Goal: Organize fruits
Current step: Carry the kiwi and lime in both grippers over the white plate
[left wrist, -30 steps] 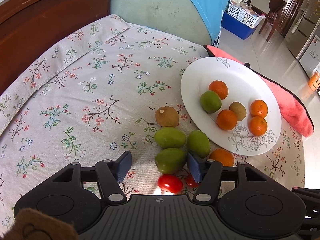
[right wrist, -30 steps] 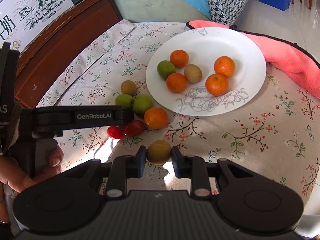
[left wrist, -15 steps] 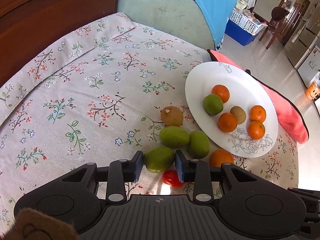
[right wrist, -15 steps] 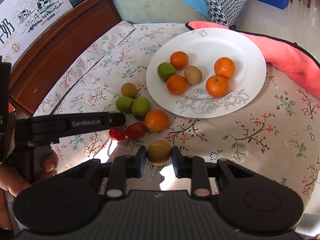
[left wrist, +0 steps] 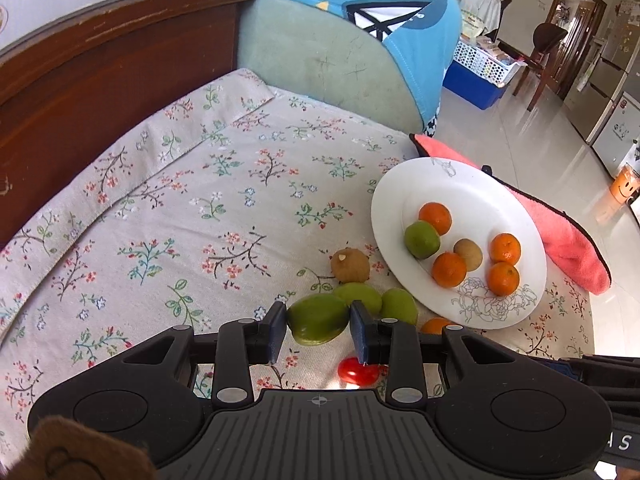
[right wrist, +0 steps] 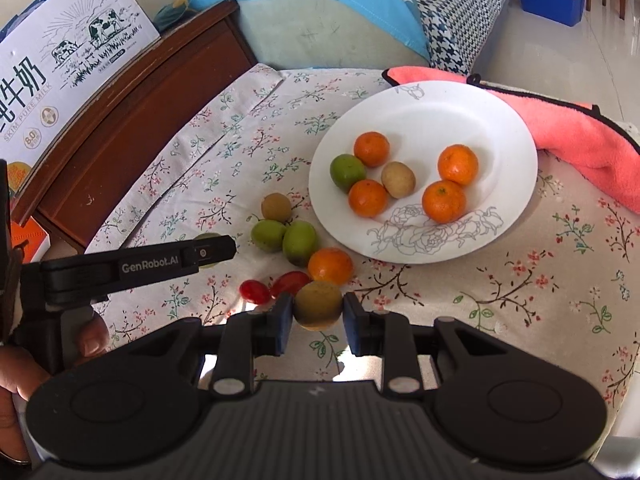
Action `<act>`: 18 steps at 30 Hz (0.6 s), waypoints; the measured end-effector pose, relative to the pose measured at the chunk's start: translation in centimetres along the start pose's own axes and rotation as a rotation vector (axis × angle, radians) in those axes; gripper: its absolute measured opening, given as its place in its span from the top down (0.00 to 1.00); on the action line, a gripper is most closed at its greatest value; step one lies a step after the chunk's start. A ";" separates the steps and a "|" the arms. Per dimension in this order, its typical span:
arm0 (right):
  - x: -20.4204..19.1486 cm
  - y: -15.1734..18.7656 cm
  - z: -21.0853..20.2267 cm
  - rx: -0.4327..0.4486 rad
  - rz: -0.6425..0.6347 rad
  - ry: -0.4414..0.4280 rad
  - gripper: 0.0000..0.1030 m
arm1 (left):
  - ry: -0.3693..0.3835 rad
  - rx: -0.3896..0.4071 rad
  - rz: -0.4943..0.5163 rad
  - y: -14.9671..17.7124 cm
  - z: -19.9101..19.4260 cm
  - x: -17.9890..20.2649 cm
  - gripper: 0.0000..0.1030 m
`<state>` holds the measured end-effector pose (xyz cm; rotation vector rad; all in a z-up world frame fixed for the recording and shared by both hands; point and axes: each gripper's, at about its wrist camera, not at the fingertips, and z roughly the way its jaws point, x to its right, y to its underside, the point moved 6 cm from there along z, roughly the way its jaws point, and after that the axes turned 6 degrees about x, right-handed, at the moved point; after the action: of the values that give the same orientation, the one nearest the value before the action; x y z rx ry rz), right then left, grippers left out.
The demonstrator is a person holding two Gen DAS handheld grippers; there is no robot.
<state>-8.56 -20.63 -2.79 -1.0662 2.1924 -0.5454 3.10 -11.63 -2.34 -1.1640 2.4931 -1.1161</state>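
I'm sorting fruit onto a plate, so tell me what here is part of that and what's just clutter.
Job: white plate, green fruit in left hand-held gripper, brownish fruit in right hand-held gripper, loose orange, cherry tomatoes.
Clutter: pink towel, milk carton box.

The left gripper [right wrist: 208,254] reads "GenRobot.AI"; the carton [right wrist: 60,76] reads "SKIM PURE MILK".

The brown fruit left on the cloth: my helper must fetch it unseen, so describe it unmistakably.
Start at the white plate on the flowered tablecloth. Just off its left rim lies a cluster of loose fruit; the brown fruit sits at its far end, touching two green ones. It alone there is round, dull and fuzzy brown.
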 end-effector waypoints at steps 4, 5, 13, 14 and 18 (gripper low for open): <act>0.2 -1.7 -1.3 0.053 -0.003 -0.008 0.73 | 0.017 0.062 0.044 -1.3 -1.4 1.2 0.69; 0.2 -2.3 -1.7 0.068 -0.008 -0.009 0.73 | 0.028 0.071 0.047 -1.7 -1.6 1.4 0.69; 1.7 -6.0 -3.5 0.163 -0.010 0.007 0.73 | 0.072 0.103 0.057 -3.8 -1.6 3.4 0.69; 2.0 -6.4 -3.7 0.174 -0.007 0.012 0.73 | 0.077 0.109 0.058 -4.1 -1.5 3.7 0.69; 3.4 -8.3 -3.7 0.214 0.010 0.038 0.73 | 0.105 0.124 0.075 -5.1 -0.6 5.2 0.69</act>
<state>-8.24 -27.90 3.63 -0.9374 2.1141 -0.7824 2.32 -17.16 2.38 -0.9956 2.4795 -1.3223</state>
